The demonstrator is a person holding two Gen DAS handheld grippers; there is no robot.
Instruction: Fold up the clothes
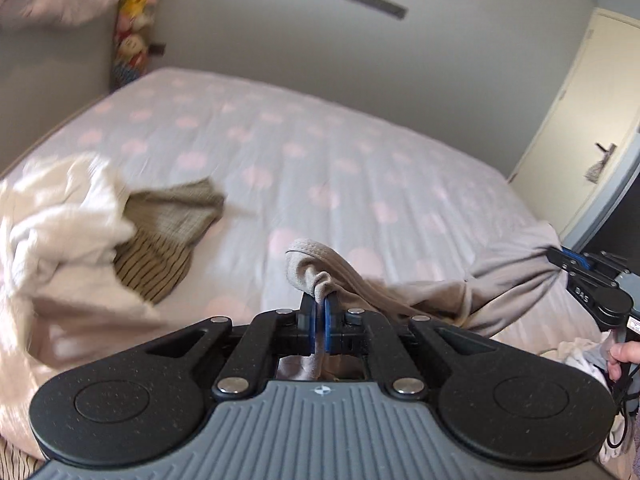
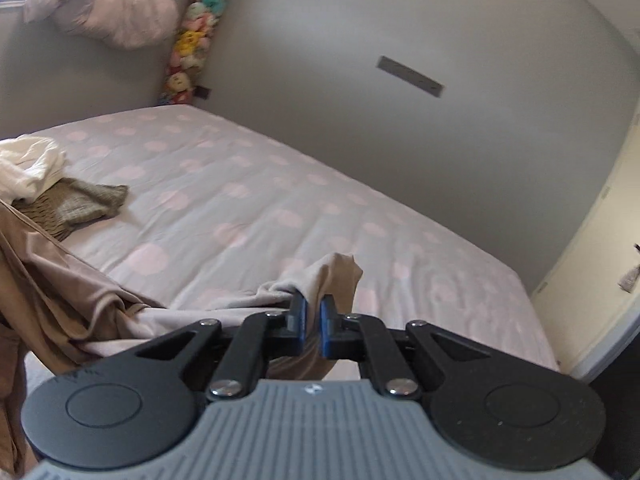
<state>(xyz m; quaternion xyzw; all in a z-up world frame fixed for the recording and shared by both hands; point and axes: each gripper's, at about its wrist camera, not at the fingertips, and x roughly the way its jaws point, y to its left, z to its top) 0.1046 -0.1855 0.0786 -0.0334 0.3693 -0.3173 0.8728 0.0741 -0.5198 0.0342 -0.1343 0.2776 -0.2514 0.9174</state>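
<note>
The bed [image 2: 248, 208] lies bare across its middle and toward the wall [image 2: 320, 120] beyond, open to pass over. At its left edge, a heap of white and striped clothes [image 1: 80, 232] blocks the way.

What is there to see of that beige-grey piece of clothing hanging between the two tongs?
The beige-grey garment looks like soft, thin jersey, taupe on one face and paler grey on the other. It is crumpled, not yet folded. The left tongs pinch a bunched, hemmed edge; the right tongs are shut on another part of it. Between them the cloth sags in loose folds just above the spotted bed sheet; whether it touches the sheet is unclear. Its type is unclear.
</note>
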